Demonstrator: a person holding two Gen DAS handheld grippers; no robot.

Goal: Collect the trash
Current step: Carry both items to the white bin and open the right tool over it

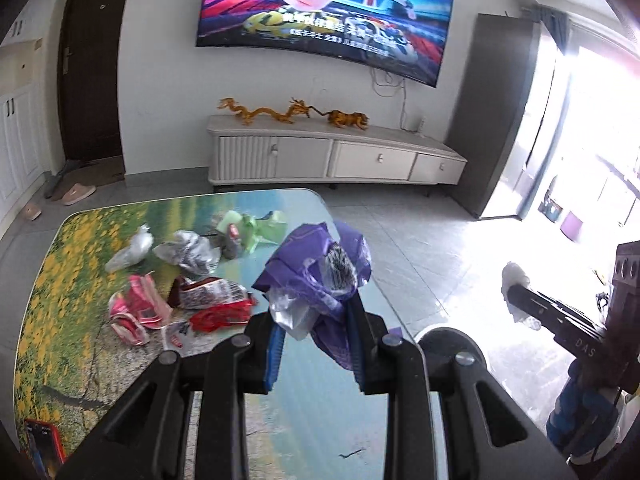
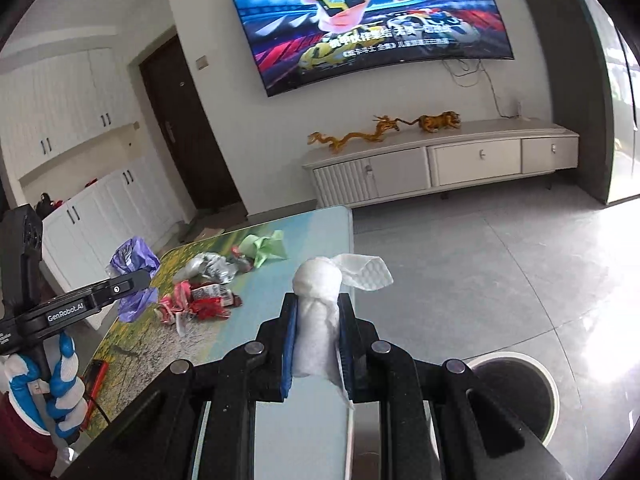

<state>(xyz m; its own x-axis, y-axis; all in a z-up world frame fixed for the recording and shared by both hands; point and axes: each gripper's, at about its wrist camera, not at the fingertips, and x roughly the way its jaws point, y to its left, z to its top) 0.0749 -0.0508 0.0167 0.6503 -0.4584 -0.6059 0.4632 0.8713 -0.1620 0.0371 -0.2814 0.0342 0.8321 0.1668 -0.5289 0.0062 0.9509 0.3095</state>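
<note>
Upright, the tissue wad (image 2: 318, 320) — probably paper — stands lengthwise between right gripper (image 2: 318, 344) pads

A wall-mounted television (image 2: 368, 20) plays a cartoon above a white cabinet (image 2: 440, 168) bearing golden dragon (image 2: 352, 138) and tiger (image 2: 438, 121) figurines.

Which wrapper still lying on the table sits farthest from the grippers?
The crumpled light green plastic wrapper, at the pile's far end toward the TV stand; the silver, pink and red wrappers all lie nearer.
</note>
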